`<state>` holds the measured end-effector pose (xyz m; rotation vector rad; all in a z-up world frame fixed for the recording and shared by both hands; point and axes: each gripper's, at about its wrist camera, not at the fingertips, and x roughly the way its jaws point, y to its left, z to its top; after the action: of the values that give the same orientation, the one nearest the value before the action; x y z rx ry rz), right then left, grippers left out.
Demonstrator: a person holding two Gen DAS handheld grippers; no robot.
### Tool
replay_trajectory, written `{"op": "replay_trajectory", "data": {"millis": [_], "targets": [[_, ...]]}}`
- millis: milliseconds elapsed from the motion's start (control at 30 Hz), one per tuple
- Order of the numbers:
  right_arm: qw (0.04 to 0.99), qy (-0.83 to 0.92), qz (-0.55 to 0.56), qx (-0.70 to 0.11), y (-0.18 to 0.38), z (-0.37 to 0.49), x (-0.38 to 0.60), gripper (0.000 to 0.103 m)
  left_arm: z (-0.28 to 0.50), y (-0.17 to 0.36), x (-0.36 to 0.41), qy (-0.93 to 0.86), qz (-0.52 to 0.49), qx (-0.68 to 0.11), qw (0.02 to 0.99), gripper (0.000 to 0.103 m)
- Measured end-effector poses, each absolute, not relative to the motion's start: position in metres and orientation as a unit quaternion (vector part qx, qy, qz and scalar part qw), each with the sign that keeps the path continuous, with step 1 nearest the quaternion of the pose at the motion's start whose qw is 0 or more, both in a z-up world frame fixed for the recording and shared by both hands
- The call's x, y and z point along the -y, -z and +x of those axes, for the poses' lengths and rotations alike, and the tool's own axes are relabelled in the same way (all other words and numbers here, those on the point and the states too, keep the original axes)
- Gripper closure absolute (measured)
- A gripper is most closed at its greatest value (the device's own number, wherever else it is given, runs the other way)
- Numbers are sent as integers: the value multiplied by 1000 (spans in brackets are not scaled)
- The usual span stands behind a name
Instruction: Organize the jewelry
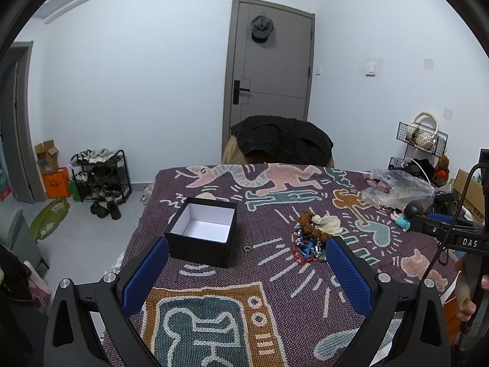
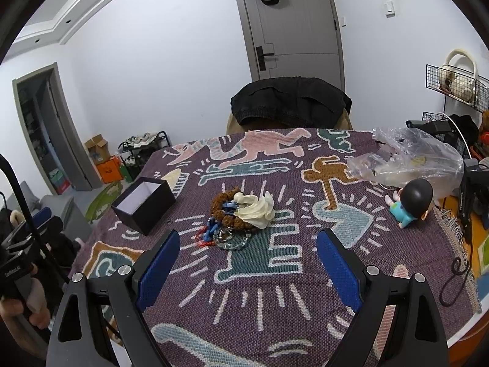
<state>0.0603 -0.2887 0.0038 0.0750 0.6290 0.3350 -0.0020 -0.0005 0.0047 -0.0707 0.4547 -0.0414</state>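
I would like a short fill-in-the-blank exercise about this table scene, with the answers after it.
1. The black box is open and ____ inside.
2. The jewelry pile lies on the ____, outside the box.
3. Both the left gripper and the right gripper are ____.
4. A hat hangs on the ____.

Answers: empty; cloth; open; door

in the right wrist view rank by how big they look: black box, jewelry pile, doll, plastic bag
1. plastic bag
2. jewelry pile
3. black box, close to the pile, so unsure
4. doll
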Motion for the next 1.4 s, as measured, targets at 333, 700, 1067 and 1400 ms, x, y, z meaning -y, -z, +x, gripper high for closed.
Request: {"op": "replay_trajectory", "data": {"millis": [333, 700, 1067, 1400], "targets": [[937, -161, 42, -307, -3, 63, 290, 12, 0, -4, 0, 22, -36, -228, 973, 0], [935, -168, 58, -307, 2, 76, 294, 12, 12, 1, 0, 27, -52, -244, 968, 1], [916, -180, 84, -348, 26, 131, 285, 22, 36, 21, -4, 32, -76, -268, 960, 1], [892, -154, 130, -406, 68, 190, 278, 26, 61, 41, 1, 26, -71, -289, 954, 6]]}}
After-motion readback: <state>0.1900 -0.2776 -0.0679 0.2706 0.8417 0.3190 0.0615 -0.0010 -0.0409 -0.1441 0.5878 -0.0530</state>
